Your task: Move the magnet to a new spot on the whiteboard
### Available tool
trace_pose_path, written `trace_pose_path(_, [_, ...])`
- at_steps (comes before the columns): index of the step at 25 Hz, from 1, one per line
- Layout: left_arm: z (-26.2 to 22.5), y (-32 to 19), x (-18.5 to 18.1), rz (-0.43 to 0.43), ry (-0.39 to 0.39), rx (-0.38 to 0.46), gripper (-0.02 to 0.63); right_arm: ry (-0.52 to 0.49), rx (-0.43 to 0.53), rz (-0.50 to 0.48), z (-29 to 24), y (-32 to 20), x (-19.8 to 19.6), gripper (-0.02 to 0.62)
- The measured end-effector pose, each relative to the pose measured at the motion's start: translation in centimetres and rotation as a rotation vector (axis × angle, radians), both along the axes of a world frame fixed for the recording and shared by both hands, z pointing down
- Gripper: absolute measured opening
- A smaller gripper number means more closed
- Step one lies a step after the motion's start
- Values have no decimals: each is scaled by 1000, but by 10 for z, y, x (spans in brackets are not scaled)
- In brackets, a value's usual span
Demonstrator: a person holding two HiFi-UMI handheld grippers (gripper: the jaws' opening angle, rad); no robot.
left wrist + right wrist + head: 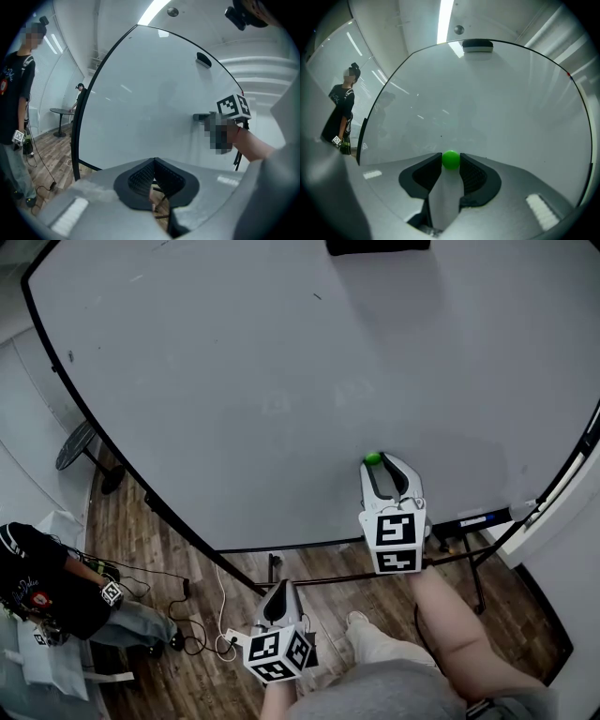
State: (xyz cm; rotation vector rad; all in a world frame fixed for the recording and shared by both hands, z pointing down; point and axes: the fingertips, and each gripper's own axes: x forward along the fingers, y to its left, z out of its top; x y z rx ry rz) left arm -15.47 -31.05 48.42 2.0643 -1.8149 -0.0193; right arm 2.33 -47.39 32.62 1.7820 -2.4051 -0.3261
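A small green magnet [372, 458] sticks to the lower right part of the whiteboard [281, 381]. My right gripper [380, 465] is held level against the board, and its two dark pads touch the magnet's sides. In the right gripper view the green magnet [451, 159] sits right between the tips of the right gripper [451, 162], with the whiteboard [497, 108] behind it. My left gripper [278, 587] hangs low in front of the board's bottom edge. In its own view the left gripper [153, 162] has its pads meeting at the tip, with nothing in them.
A black eraser [378, 246] sits at the board's top. A marker tray [473, 519] and the stand's legs are at the lower right. A person [37, 596] stands at the left by floor cables [202, 615]. A small round table [73, 444] is beyond the board's left edge.
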Motion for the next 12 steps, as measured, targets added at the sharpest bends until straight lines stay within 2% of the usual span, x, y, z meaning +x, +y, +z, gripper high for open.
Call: trace_pose_path(12, [-5,28,0,5,-12,-1,5,-2,-38,-36,11,38,-4,120])
